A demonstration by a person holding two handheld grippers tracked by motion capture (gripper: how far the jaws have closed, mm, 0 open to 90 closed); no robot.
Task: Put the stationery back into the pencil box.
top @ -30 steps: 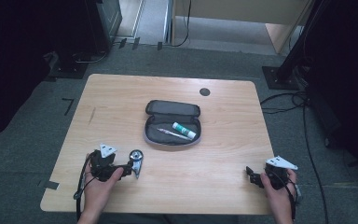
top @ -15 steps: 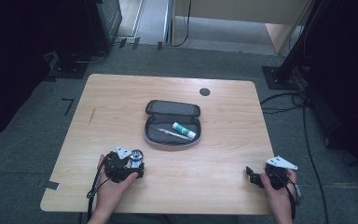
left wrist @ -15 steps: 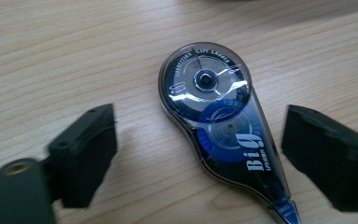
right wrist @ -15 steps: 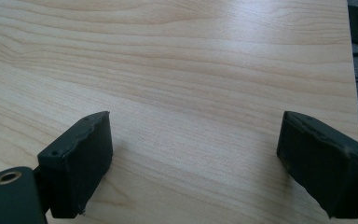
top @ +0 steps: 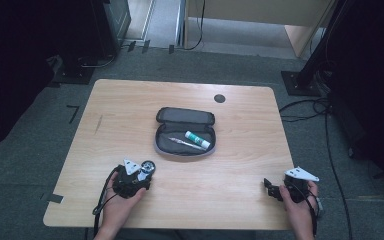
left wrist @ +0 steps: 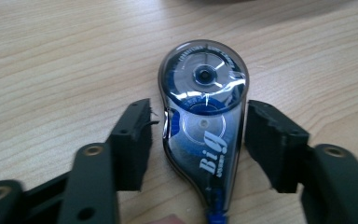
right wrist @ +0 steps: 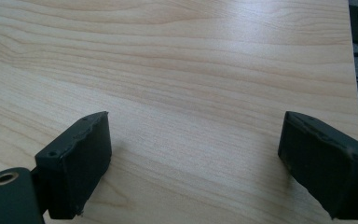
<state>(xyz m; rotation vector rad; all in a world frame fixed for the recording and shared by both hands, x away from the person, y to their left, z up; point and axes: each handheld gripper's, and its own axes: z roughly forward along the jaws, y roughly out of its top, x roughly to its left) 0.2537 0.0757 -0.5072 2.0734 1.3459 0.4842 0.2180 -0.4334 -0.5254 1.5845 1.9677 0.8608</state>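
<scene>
A blue and clear correction tape dispenser lies flat on the wooden table, marked "Big". My left gripper is open, one jaw on each side of the dispenser; a small gap shows at the left jaw, while the right jaw is almost against it. In the high view that gripper sits near the table's front left with the dispenser at its tips. My right gripper rests at the front right, open over bare wood.
An open dark grey pouch lies at the table's middle, holding a white and green tube and a thin pen. A round black cable hole is behind it. The table's right edge is close to my right gripper.
My left gripper has slid right to the tape dispenser, and its jaws now stand on either side of it. The right gripper has stayed put.
</scene>
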